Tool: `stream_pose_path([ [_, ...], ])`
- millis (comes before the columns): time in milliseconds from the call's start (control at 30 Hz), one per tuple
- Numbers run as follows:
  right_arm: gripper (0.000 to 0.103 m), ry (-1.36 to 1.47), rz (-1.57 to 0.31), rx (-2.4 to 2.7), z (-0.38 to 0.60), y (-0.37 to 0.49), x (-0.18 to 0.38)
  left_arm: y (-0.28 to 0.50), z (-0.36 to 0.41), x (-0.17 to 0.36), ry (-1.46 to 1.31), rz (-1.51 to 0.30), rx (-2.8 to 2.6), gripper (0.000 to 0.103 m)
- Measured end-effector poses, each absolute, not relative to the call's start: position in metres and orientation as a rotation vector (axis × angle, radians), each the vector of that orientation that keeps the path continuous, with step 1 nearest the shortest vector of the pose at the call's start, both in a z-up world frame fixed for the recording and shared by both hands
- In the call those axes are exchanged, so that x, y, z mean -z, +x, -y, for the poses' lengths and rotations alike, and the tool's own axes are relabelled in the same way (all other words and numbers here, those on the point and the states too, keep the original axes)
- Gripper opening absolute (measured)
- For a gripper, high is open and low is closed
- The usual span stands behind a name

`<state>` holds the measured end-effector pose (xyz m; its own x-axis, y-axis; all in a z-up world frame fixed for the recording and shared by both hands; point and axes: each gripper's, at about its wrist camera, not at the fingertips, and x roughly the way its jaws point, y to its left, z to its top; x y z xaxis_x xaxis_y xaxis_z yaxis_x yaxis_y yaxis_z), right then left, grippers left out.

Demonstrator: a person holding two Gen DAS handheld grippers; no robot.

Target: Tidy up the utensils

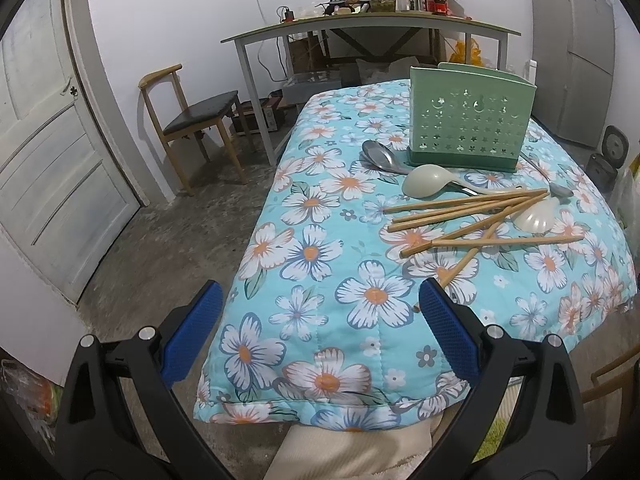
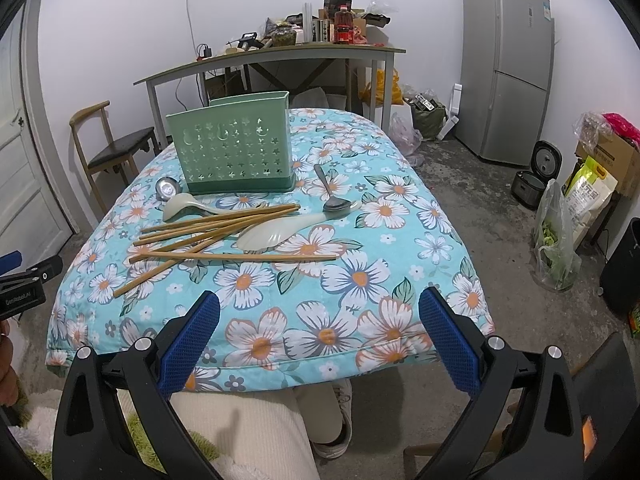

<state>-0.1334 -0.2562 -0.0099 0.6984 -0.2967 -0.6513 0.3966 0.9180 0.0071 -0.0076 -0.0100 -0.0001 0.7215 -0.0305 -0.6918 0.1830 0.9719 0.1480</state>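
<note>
Both the left hand-held gripper point(image 1: 320, 332) and the right hand-held gripper point(image 2: 320, 336) are spread wide, holding nothing. Ahead of them on the flowered bench point(image 2: 360, 280) lie scattered chopsticks point(image 2: 224, 232) and spoons point(image 2: 276, 232), with the green utensil holder point(image 2: 232, 148) beyond.

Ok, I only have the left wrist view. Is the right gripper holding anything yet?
Observer: No. The right gripper is open and empty, over the near edge of the floral cloth.
Operator: The holder hides part of the small metal spoon for me. How does it lie?
Observer: The small metal spoon lies flat to the right of the green holder, with its handle pointing away. Its bowl seems to rest against the handle end of the pale rice scoop.
</note>
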Motion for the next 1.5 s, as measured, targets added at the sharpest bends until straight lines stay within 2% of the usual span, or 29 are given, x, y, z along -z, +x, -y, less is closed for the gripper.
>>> stream_pose_path([
  [1500, 0.097, 0.149, -0.698, 0.389, 0.2572, -0.1328, 0.0088, -0.0056, 0.0124, 0.0096, 0.223, -0.780, 0.133, 0.095],
])
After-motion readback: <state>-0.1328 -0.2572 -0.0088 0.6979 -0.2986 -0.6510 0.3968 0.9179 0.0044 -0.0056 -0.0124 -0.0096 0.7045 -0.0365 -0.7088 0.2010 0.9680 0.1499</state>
